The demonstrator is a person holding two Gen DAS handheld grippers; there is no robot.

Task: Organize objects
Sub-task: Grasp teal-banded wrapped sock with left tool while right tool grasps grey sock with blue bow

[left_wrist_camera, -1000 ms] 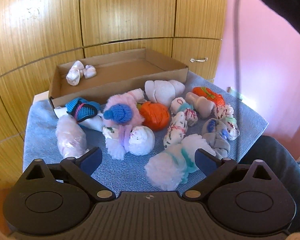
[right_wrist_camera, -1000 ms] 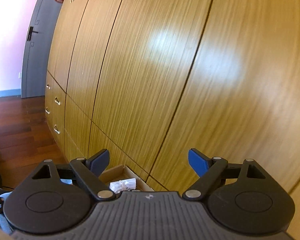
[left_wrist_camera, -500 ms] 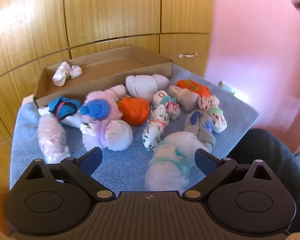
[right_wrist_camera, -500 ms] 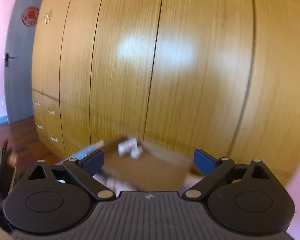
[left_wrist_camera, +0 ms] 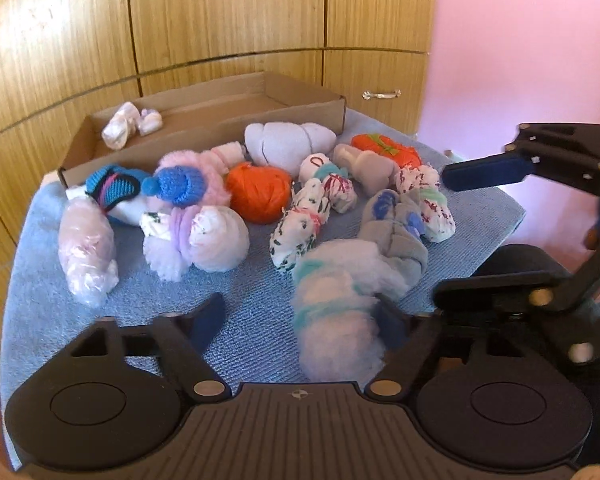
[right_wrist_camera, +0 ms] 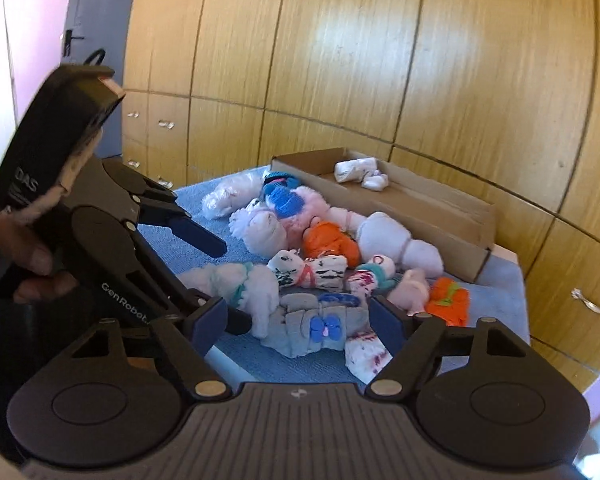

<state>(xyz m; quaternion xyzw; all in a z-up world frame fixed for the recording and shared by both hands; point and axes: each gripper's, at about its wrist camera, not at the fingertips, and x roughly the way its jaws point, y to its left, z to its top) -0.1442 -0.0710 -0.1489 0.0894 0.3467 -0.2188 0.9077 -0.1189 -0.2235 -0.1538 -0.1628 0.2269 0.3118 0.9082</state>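
1. The left gripper (left_wrist_camera: 300, 316) has its jaws closing, about half open. The fluffy white-and-teal bundle (left_wrist_camera: 340, 300) lies between the fingers; the right finger touches it, while the left finger stands apart from it.
2. The right gripper (right_wrist_camera: 296, 320) has its jaws closing around the grey sock bundle (right_wrist_camera: 316, 330). Pad contact appears absent, though the view is blurred.
3. The rolled socks lie on a blue towel (left_wrist_camera: 140, 312).
4. The cardboard box (left_wrist_camera: 204, 128) sits at 11 o'clock of the pile and holds one white bundle (left_wrist_camera: 130, 126).
5. The orange roll (left_wrist_camera: 258, 192) lies at the pile's centre.
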